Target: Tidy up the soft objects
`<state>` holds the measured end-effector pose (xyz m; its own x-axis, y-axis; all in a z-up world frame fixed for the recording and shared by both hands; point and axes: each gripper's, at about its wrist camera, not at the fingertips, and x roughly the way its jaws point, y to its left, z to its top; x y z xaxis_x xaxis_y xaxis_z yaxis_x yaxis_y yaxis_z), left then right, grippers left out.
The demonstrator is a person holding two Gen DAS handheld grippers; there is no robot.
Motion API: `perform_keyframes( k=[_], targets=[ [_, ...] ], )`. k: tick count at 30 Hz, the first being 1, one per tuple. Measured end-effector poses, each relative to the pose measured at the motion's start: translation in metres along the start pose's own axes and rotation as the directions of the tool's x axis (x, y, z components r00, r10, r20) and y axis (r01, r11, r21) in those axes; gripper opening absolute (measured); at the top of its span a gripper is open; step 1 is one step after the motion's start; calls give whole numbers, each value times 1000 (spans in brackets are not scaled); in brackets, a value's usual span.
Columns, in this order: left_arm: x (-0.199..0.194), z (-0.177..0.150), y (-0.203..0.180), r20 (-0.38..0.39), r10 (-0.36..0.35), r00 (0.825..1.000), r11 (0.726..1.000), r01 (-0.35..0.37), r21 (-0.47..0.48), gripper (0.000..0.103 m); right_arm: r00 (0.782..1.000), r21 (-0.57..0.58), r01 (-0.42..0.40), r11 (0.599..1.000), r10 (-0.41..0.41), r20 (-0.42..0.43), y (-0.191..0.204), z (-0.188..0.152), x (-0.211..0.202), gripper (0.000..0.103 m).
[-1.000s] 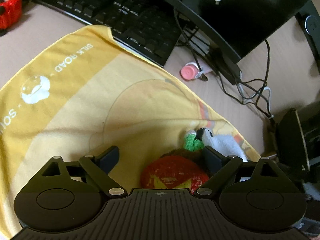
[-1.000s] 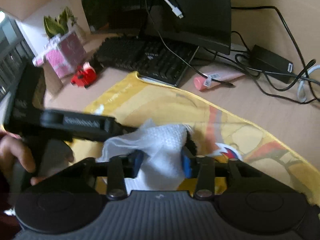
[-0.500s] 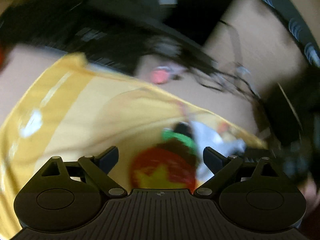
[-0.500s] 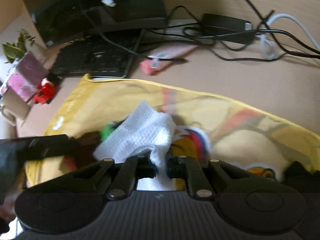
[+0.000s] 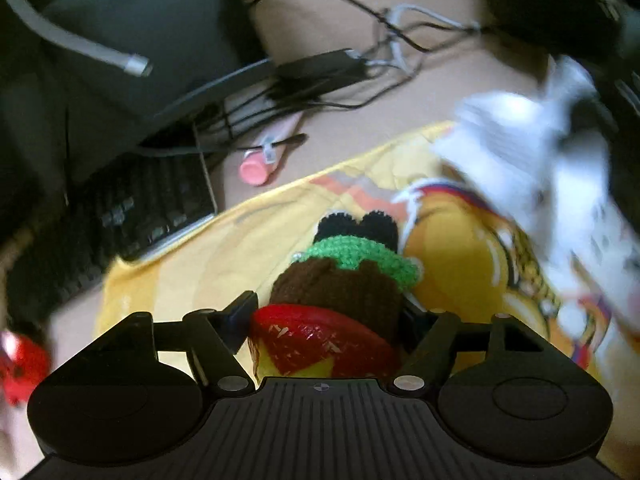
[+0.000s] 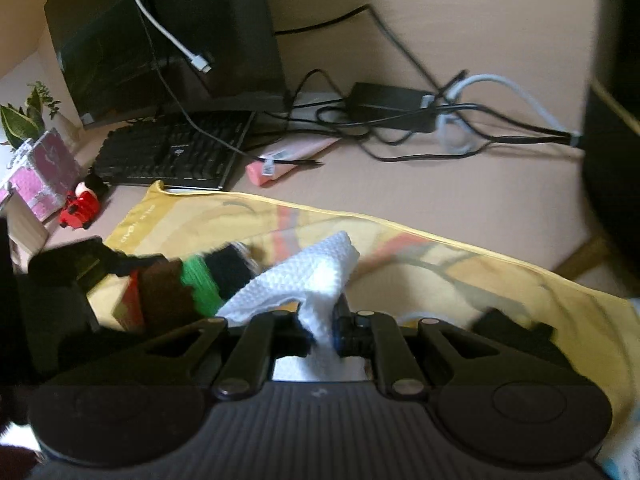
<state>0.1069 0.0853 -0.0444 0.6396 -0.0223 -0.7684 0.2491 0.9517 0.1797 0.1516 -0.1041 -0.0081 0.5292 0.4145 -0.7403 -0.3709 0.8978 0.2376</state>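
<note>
- Crocheted toy (image 5: 340, 280), in brown, green, black and red bands, sits between the fingers of the left gripper (image 5: 328, 316), which press against its sides.
- Lies over a yellow printed cloth (image 5: 224, 248) spread on the worktop (image 6: 420, 192); whether lifted or resting on it cannot be told.
- White paper towel (image 6: 304, 280) pinched in the right gripper (image 6: 320, 332), jaws drawn close together on a fold, the rest of the sheet fanning up and to the left.
- In the left wrist view, seen blurred at the upper right, above the cloth's edge.
- In the right wrist view, toy just beside the towel's left edge, the left gripper's dark body beyond it.
- Black keyboard (image 6: 172, 152) at the cloth's far corner, a pink tube (image 6: 288, 160) lying just beside it on the bare worktop.
- Dark monitor (image 6: 168, 40) behind the keyboard, a white cable (image 6: 168, 36) hanging in front of the screen.
- Black power brick (image 6: 388, 104) among tangled cords to the right of the monitor.
- Small red toy (image 6: 78, 206) and a pink glittery box (image 6: 44, 172) at the far left, green leaves (image 6: 24, 116) behind them.
</note>
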Motion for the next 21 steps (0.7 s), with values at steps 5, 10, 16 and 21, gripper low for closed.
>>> perform_keyframes(
  k=[5,10,16,21],
  targets=[
    [3,10,44,29,-434,900,779,392,-489,73,998,14,42,999,-43,43,-13,-9,-25,11],
    [13,5,39,-11,-464,886,730,375,-572,75,999,-7,2,1000,-1,43,-8,-14,-38,11],
    [19,-2,35,-39,-477,878,726,369,-580,78,956,-166,-292,942,284,-69,43,-28,-38,15],
    [18,-6,36,-36,-486,873,726,380,-573,79,956,-153,-287,946,272,-115,39,-26,-15,17]
  ],
)
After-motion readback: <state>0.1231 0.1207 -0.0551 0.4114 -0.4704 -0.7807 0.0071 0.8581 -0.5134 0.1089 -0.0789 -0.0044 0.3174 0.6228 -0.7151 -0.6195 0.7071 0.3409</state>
